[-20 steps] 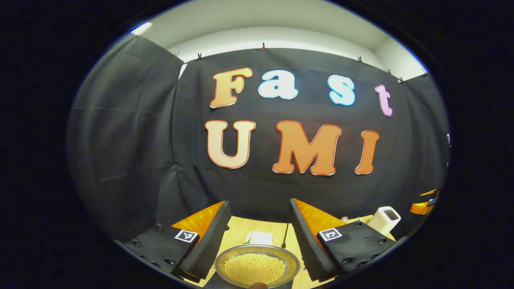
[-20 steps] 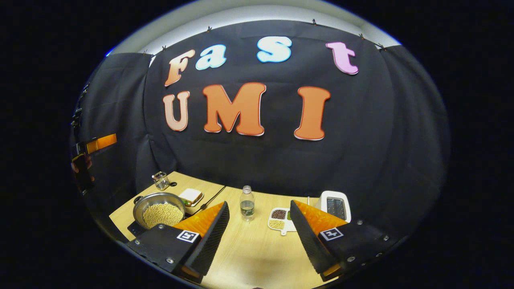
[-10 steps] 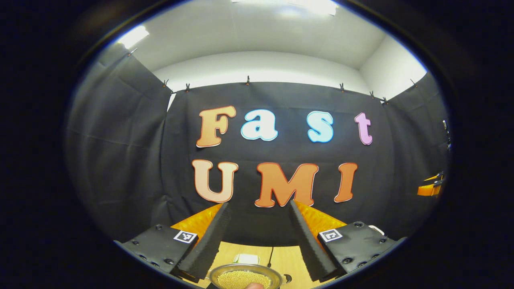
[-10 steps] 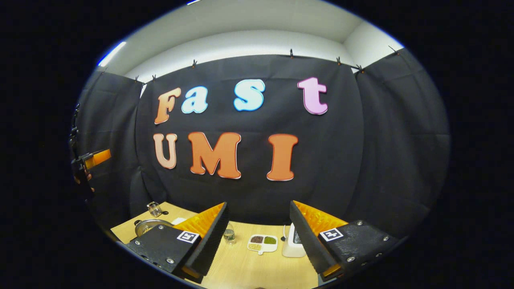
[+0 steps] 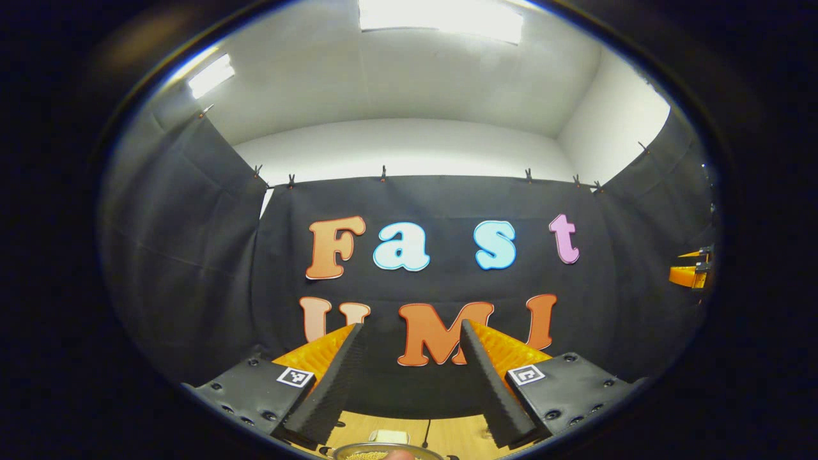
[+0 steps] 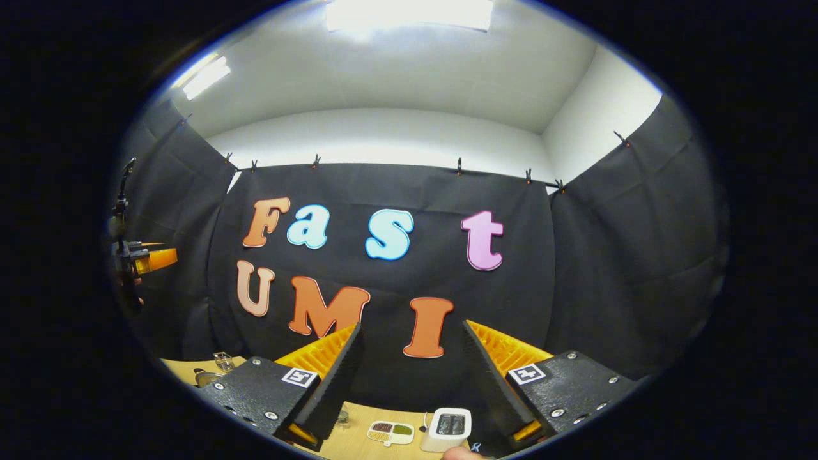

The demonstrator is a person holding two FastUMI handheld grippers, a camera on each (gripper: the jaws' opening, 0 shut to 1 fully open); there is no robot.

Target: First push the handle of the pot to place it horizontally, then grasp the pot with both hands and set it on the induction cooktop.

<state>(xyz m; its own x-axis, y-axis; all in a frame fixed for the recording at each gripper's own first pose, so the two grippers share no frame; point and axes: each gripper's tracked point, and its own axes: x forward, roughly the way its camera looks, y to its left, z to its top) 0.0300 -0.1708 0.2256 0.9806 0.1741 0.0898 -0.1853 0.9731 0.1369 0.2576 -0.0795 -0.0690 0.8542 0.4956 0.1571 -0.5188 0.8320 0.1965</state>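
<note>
In the left gripper view, the left gripper [image 5: 409,377] points up at the booth's wall, jaws wide apart with nothing between them; only the far rim of the pot [image 5: 383,452] shows, low at the bottom edge, below the jaws and roughly centred between the fingers, on the wooden surface [image 5: 447,431]. The right gripper [image 5: 689,273] hangs far off to the right. The pot's handle cannot be made out here, so its long axis cannot be told. In the right gripper view, the right gripper [image 6: 409,377] is likewise tilted upward, jaws apart and empty; the pot [image 6: 206,377] peeks out low and well to the left of the jaws, beside a glass [image 6: 223,361], with a toaster [image 6: 449,429] and a divided dish [image 6: 391,432] below the gap. The left gripper looks nearer the pot; both would need to tip down first.
</note>
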